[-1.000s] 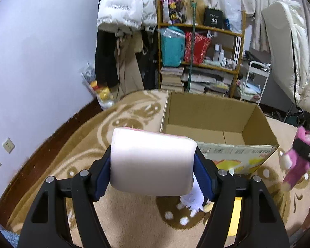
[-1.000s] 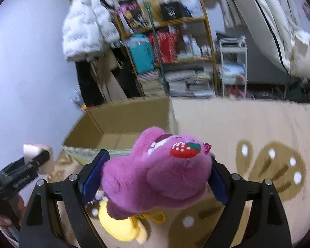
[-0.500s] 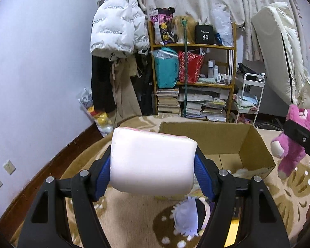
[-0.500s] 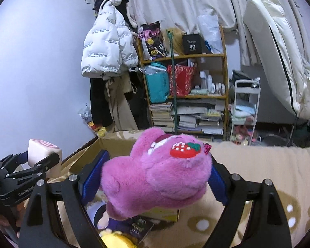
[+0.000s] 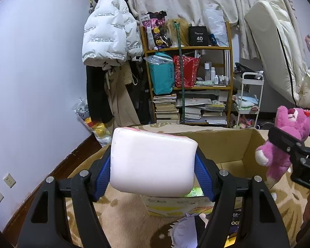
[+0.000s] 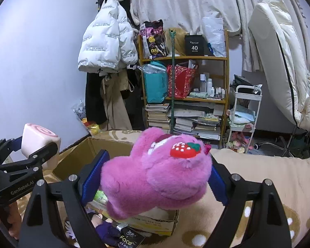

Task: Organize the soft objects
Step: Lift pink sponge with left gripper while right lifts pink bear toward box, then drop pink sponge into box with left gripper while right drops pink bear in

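We see the left gripper (image 5: 153, 168) clamped on a pale pink swirl-roll cushion (image 5: 153, 162), its blue pads pressed against the cushion's two sides. The right gripper (image 6: 153, 180) is likewise clamped, on a magenta plush bear (image 6: 155, 177) whose strawberry patch (image 6: 185, 149) faces the camera. Both soft objects are held in the air just in front of an open cardboard box (image 5: 227, 146), which stands on a beige patterned rug (image 6: 258, 177).

Compared with one second ago, both grippers have risen and levelled: the views then looked down into the box, whereas the bookshelf (image 5: 196, 78), the white puffer jacket (image 5: 109, 33) and the curtains now fill the upper field. The box has dropped lower in each view, and its interior is largely hidden behind the held objects. In the left view, the bear and right gripper have moved up and nearer at the right edge; in the right view, the cushion, showing its pink spiral end (image 6: 44, 132), has climbed higher at the left. Neither grip has changed.

Near the box's front wall lie a white-haired doll (image 5: 186, 231), a purple-clothed doll (image 6: 105, 227) and a black "Face" packet (image 6: 128, 241). A white trolley (image 6: 245, 111) stands right of the shelf.
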Demonstrator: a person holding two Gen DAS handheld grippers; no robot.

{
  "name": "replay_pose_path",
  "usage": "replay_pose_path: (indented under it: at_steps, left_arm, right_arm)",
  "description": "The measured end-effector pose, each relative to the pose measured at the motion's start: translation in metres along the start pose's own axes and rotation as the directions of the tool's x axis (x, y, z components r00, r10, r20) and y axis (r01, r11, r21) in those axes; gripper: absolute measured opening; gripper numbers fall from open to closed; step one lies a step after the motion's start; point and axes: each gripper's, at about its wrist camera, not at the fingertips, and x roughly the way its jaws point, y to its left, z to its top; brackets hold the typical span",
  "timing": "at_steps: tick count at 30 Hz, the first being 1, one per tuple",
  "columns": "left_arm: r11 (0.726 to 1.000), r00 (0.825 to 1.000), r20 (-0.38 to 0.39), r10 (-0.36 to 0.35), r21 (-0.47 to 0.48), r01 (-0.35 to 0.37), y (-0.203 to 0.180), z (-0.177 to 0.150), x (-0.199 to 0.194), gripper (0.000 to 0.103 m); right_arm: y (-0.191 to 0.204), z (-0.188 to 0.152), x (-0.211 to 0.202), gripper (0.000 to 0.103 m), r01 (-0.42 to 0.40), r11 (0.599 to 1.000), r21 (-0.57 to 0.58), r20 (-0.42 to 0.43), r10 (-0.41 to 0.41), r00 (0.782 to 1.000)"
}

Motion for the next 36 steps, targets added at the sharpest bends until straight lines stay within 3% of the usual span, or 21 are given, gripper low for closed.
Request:
replay_pose_path:
  at_steps: [9,15,24,27,31,36]
  left_arm:
    - [0.999,0.999,-0.018,-0.036,0.025,0.036,-0.009,-0.005,0.017,0.072]
    - [0.997,0.994,-0.084,-0.075,0.006,0.076,-0.012,-0.008,0.031,0.072]
    - [0.996,0.989,-0.112,-0.093,-0.017,0.092,-0.012,-0.008,0.037,0.074]
    - [0.994,0.989,-0.1,-0.113,-0.016,0.112,-0.012,-0.005,0.032,0.078]
    - [0.994,0.993,-0.06,-0.106,-0.001,0.106,-0.013,-0.004,0.025,0.093]
    - [0.995,0.993,-0.066,-0.1,0.001,0.1,-0.011,-0.004,0.024,0.097]
  right_arm:
    - [-0.004,-0.008,0.019,0.093,-0.001,1.0,-0.002,-0.04,0.001,0.999]
    - [-0.009,-0.012,0.026,0.094,-0.02,1.0,0.022,-0.05,0.021,0.999]
    - [-0.017,-0.015,0.028,0.094,-0.091,0.99,0.103,-0.05,0.097,0.994]
    - [-0.014,-0.013,0.026,0.094,-0.123,0.987,0.107,-0.037,0.128,0.991]
    - [-0.014,-0.014,0.027,0.095,-0.121,0.985,0.124,-0.046,0.128,0.991]
    - [-0.018,-0.015,0.028,0.1,-0.114,0.982,0.151,-0.05,0.123,0.991]
